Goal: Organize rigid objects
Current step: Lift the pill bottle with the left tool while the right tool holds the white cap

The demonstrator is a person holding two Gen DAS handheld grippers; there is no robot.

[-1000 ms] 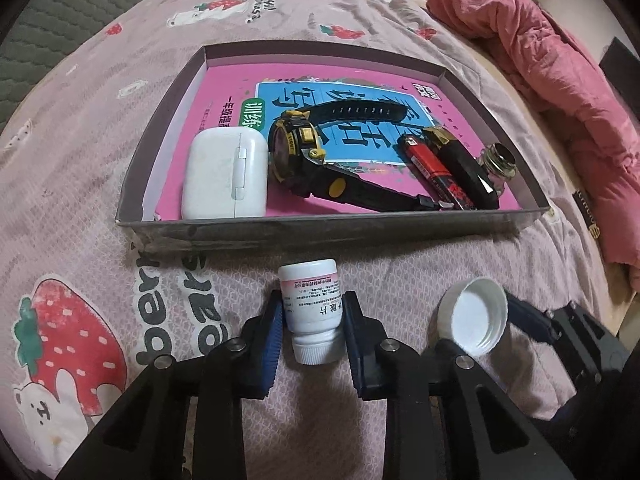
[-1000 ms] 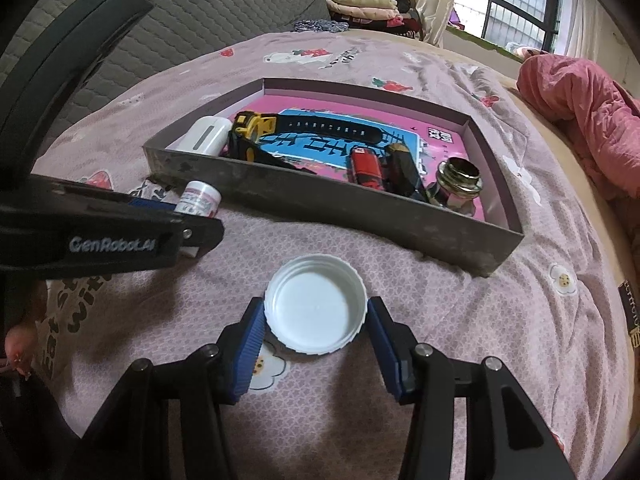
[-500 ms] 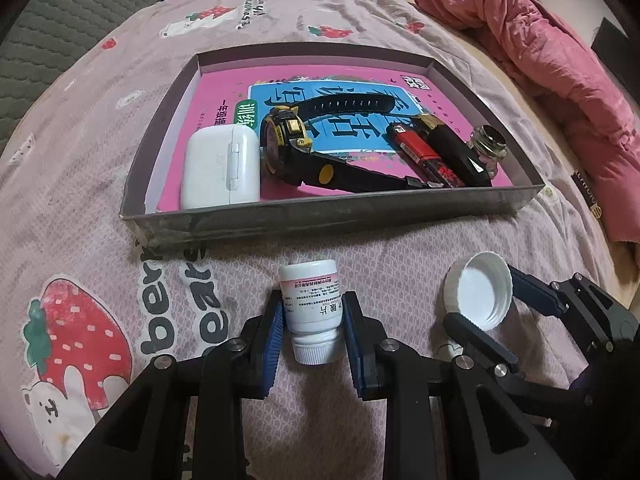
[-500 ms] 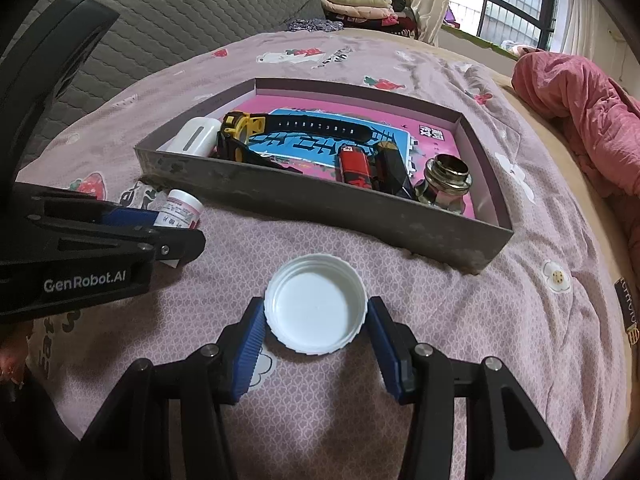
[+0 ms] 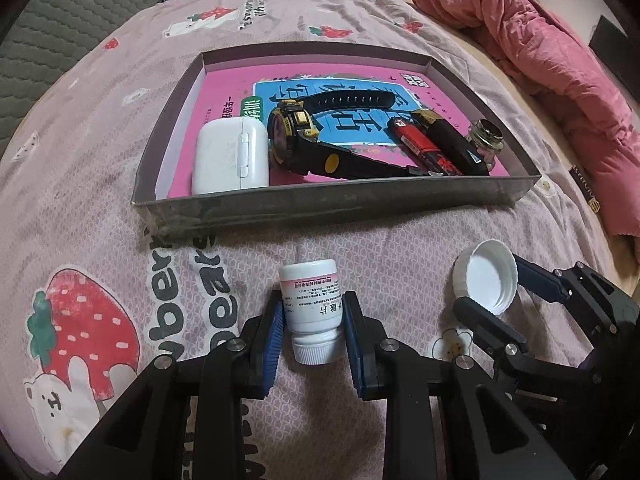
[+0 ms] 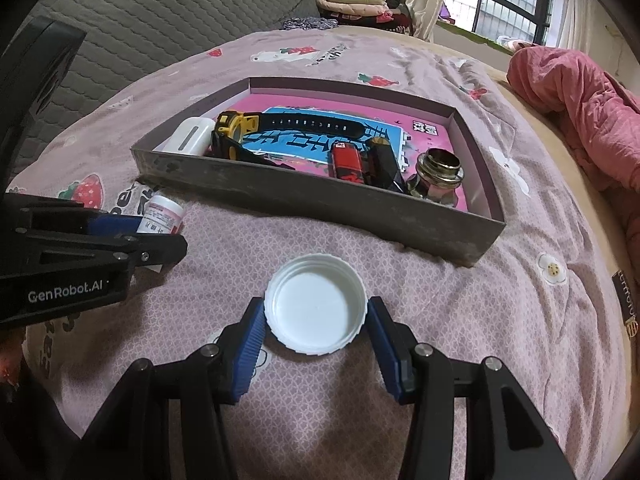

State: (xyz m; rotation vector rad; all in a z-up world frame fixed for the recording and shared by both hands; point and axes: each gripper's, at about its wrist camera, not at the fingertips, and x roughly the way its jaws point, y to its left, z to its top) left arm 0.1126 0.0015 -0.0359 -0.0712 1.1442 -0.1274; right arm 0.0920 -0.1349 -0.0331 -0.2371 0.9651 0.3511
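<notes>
Both tools share one build: the left claw [image 5: 313, 334] and the right claw [image 6: 316, 330] have matte black angular link arms joined by round silver screws, each finger [image 6: 250, 346] faced with a ribbed blue pad. White lettering "GenRobot.AI" marks the left claw's black side plate

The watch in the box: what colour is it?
Black with yellow trim, on the watch; the left wrist view shows it best.
</notes>
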